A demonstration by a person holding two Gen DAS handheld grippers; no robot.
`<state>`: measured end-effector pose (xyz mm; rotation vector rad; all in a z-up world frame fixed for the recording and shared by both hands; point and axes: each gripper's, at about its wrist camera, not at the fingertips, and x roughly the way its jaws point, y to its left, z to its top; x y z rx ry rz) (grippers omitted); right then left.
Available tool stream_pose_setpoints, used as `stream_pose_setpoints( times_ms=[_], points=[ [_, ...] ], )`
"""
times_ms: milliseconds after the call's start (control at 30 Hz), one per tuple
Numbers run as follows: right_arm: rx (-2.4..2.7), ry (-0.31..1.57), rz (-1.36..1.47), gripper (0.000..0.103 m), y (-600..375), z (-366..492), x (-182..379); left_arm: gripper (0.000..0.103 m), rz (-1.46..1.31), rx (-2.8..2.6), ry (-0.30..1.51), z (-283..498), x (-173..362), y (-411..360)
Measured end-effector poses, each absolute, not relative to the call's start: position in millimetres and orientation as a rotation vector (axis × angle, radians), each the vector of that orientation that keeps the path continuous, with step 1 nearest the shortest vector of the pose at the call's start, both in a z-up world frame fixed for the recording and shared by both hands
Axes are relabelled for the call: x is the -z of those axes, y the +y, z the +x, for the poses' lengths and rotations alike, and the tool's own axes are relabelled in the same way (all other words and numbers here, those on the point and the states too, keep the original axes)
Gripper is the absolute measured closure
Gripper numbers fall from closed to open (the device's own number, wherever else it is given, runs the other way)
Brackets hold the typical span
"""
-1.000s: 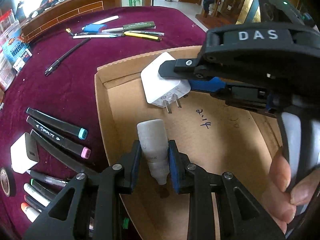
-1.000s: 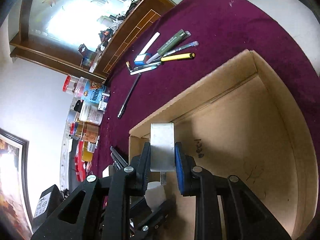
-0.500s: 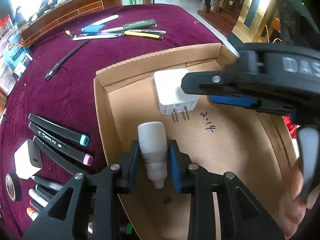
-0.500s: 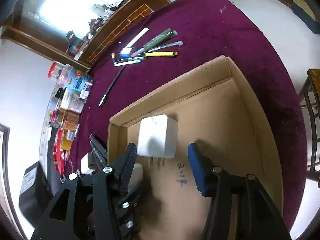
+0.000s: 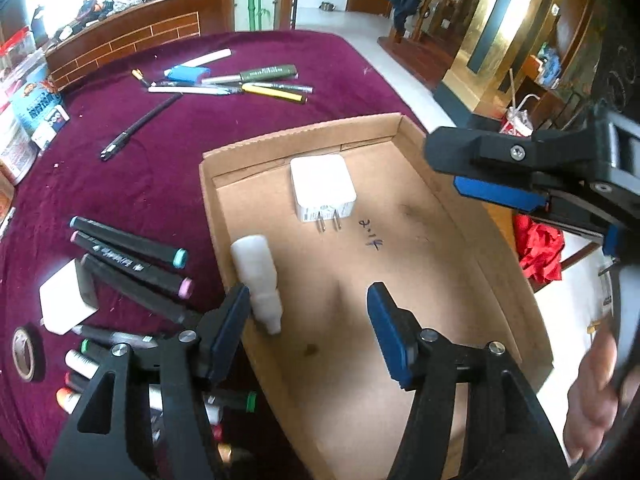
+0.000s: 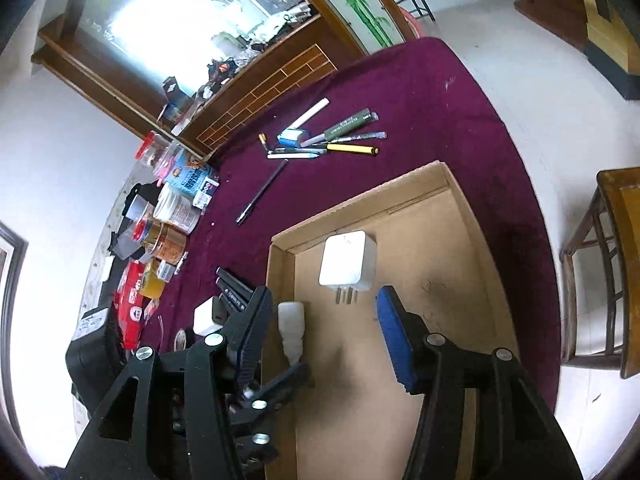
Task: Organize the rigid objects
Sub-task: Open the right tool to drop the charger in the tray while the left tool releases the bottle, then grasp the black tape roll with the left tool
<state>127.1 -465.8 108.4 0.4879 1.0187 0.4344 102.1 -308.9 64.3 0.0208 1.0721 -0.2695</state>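
A shallow cardboard box (image 5: 460,208) (image 6: 476,240) lies on the maroon tablecloth. A white plug adapter (image 5: 322,187) (image 6: 347,262) lies flat inside at the far end, prongs toward me. A small white bottle (image 5: 258,278) (image 6: 291,330) lies inside along the box's left wall. My left gripper (image 5: 308,326) is open and empty over the box, its left pad next to the bottle. My right gripper (image 6: 324,332) is open and empty above the box; it also shows in the left wrist view (image 5: 496,194) at the right.
Black markers (image 5: 128,254) (image 6: 234,290), a second white adapter (image 5: 64,300) (image 6: 208,316) and a tape roll (image 5: 24,354) lie left of the box. A cluster of pens (image 5: 240,82) (image 6: 332,140) lies beyond it. Jars and packets (image 6: 168,220) crowd the table's left edge.
The right gripper opened, left the adapter in the box and drew back upward. The left gripper opened and released the bottle, which now lies against the box's left wall.
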Motion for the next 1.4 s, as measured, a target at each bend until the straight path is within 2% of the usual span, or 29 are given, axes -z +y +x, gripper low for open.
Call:
stream_pose_setpoints(
  times_ms=[267,300,333,400,500,933,1067,1400],
  points=[
    [-0.496,0.995,0.502,0.053,-434.1,106.2,-126.3,0.043,-0.029,0.251,1.013,72.3,-98.0,-261.2],
    [-0.512,0.999,0.500,0.053,-424.8,105.1,-127.3,0.039,-0.031,0.241,1.002,68.9,-102.1,-252.6],
    [-0.524,1.003,0.494,0.053,-415.9,103.7,-127.8,0.030,-0.036,0.223,0.987,64.8,-106.8,-241.1],
    [-0.551,1.013,0.481,0.053,-393.3,102.2,-127.8,0.024,-0.050,0.193,0.970,60.3,-110.3,-223.3],
    [-0.587,1.043,0.494,0.051,-366.2,99.3,-122.0,0.024,-0.077,0.143,0.972,52.1,-111.5,-191.8],
    [-0.701,1.117,0.412,0.050,-258.3,78.1,-114.8,0.023,-0.183,-0.045,1.005,16.7,-95.8,-63.6],
    [-0.674,1.121,0.377,0.045,-248.4,70.7,-109.8,0.023,-0.214,-0.079,1.036,17.0,-80.1,-29.6],
    [-0.607,1.133,0.387,0.044,-258.8,58.2,-100.7,0.023,-0.151,-0.019,1.150,57.2,-41.9,-21.9]
  ],
)
